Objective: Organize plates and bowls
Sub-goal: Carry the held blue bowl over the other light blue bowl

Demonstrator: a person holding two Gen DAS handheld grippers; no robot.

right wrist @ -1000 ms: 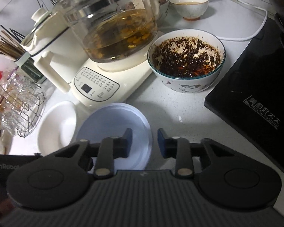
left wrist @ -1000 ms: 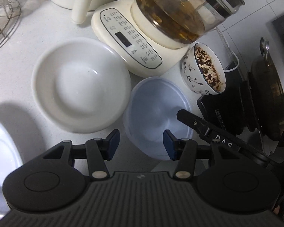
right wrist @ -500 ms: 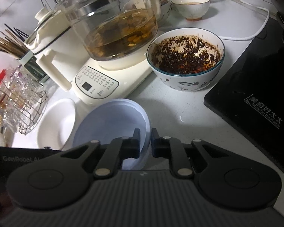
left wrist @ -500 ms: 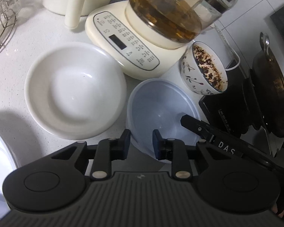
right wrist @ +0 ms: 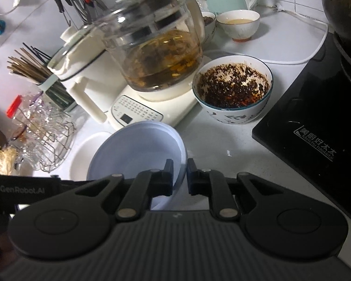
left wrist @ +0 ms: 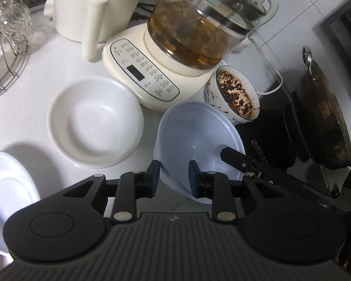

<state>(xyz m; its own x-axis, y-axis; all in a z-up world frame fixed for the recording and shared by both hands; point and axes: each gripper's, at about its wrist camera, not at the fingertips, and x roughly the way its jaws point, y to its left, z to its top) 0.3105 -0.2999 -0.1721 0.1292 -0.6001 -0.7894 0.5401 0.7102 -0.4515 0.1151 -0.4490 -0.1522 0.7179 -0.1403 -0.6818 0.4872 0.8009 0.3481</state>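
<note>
Now, from the left wrist view, the left gripper (left wrist: 173, 179) has its jaws set on either side of the near rim of the pale blue bowl (left wrist: 199, 135). One pad is outside the wall and one is inside. They look closed on the rim, though I cannot see the pads press. The bowl spreads away from the jaws toward 12 and 1 o'clock. At 3 o'clock from these jaws, a black finger of the right gripper (left wrist: 243, 161) reaches in over the far side of the same bowl. At 10 o'clock sits a white bowl (left wrist: 94, 120) on the counter (left wrist: 23, 121), empty and apart from the blue one. At 8 o'clock the edge of a white plate (left wrist: 7, 187) shows. Behind the bowls at 12 o'clock stands the glass kettle (left wrist: 199, 30) on its base, and a dirty patterned bowl (left wrist: 234, 96) sits just beside the blue one.

Next, from the right wrist view, the right gripper (right wrist: 180, 176) is clamped tight on the right edge of the blue bowl (right wrist: 135, 154). The bowl lies at 10 and 11 o'clock from these jaws. The white bowl (right wrist: 86, 152) peeks out at 9 o'clock, behind the blue one.

Both hands hold one bowl, each on its own side. I think the next move is to carry it toward the white bowl, which lies on the left hand's side.
</note>
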